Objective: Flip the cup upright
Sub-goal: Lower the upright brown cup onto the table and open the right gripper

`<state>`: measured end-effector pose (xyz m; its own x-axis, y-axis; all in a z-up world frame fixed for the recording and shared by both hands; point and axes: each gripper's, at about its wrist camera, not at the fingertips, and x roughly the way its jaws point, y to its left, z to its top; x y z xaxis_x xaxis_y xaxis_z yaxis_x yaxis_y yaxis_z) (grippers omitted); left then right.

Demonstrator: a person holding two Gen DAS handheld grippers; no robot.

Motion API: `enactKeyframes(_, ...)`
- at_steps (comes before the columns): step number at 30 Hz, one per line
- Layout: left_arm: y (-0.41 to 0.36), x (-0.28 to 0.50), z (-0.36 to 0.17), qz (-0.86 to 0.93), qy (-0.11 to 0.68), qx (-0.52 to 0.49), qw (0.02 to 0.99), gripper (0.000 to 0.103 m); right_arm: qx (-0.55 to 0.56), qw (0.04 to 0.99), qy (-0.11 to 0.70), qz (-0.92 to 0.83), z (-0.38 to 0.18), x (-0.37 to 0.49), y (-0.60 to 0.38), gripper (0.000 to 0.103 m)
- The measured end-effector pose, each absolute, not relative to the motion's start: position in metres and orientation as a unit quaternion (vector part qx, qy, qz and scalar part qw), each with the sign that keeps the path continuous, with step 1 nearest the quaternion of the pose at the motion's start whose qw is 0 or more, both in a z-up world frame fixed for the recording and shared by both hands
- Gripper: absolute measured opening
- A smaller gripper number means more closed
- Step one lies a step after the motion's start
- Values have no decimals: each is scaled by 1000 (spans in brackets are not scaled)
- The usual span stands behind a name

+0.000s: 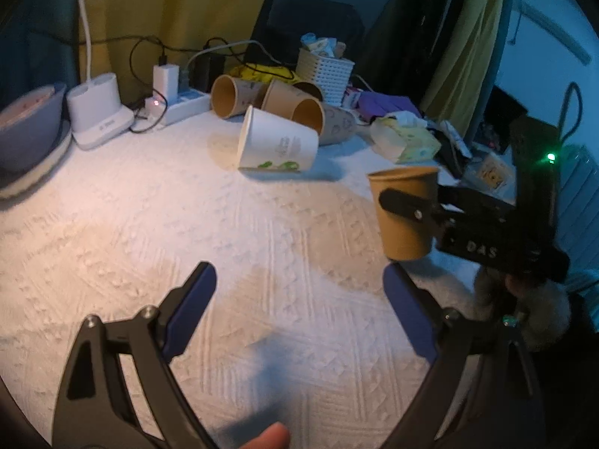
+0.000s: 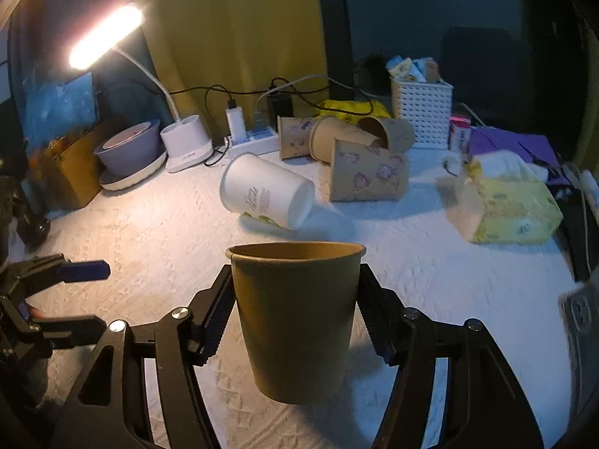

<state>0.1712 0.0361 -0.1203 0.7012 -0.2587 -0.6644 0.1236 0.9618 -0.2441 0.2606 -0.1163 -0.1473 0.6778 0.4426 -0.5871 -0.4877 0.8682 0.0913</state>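
Observation:
My right gripper (image 2: pixel 295 310) is shut on a plain brown paper cup (image 2: pixel 295 318), held upright with its mouth up, a little above the white cloth. The same cup (image 1: pixel 406 213) and right gripper (image 1: pixel 411 207) show at the right of the left wrist view. My left gripper (image 1: pixel 299 288) is open and empty, low over the cloth, to the left of the held cup; it also shows in the right wrist view (image 2: pixel 80 288). A white paper cup (image 1: pixel 277 142) (image 2: pixel 267 196) lies on its side. Several brown cups (image 1: pixel 269 101) (image 2: pixel 352 153) lie behind it.
A white desk lamp base (image 1: pixel 97 112) (image 2: pixel 187 142), a power strip (image 1: pixel 183 103) with chargers and a bowl (image 1: pixel 28 127) stand at the back left. A white basket (image 1: pixel 325 71) (image 2: pixel 421 112), a yellow tissue pack (image 1: pixel 406 140) (image 2: pixel 509 205) and clutter fill the right.

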Motion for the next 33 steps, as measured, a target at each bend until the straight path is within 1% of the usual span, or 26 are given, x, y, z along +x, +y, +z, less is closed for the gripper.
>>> enactKeyframes(5,24,168,-116,-103,366,-71,922,92,-36,924,292,246,-148,244,-124,66)
enactKeyframes(14,12,156,-112,-91,355,-76,927,92,-66,925,299,224,-150,219,-129,67)
enactKeyframes(19,2,146,-109,-92,351,-67,929,92,-64,925,311,208,-154,210,-133,74)
enactKeyframes(22,-1,139,-106,-93,347,-61,931,92,-54,927,311,204,-153,205,-137,76)
enactKeyframes(25,-3,135,-103,-92,345,-59,932,92,-46,929,311,197,-151,199,-142,80)
enactKeyframes(33,-8,120,-91,-96,331,-55,937,92,-34,934,302,189,-136,178,-150,80)
